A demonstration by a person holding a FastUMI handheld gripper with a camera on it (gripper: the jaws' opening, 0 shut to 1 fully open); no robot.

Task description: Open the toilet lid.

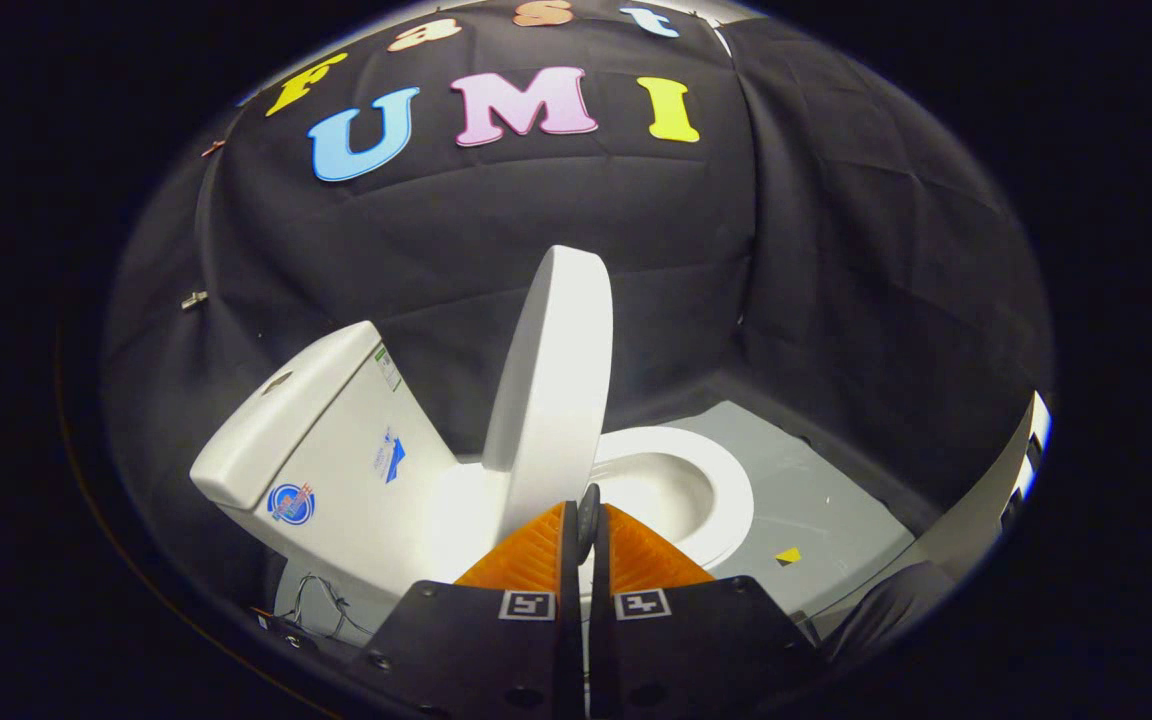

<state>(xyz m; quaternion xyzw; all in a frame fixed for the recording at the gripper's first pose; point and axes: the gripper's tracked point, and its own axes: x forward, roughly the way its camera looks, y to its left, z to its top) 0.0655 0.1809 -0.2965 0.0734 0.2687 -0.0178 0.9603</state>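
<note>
A white toilet stands ahead on a grey floor panel. Its lid (551, 390) is raised, standing nearly upright and seen almost edge-on, between the tank (321, 440) and the seat ring with the open bowl (676, 485). My gripper (588, 515) is just in front of the lid's lower edge. Its fingers (531, 560) are pressed close together, with only a thin dark sliver between the tips. The tips sit right at the lid's bottom rim; I cannot tell whether they touch it. Nothing is held between them.
Black cloth walls close in behind and to the right of the toilet. The grey floor panel (816, 490) carries a small yellow marker (788, 555). Thin wires (321, 605) lie at the tank's base, and a pale panel edge (996, 500) rises at the far right.
</note>
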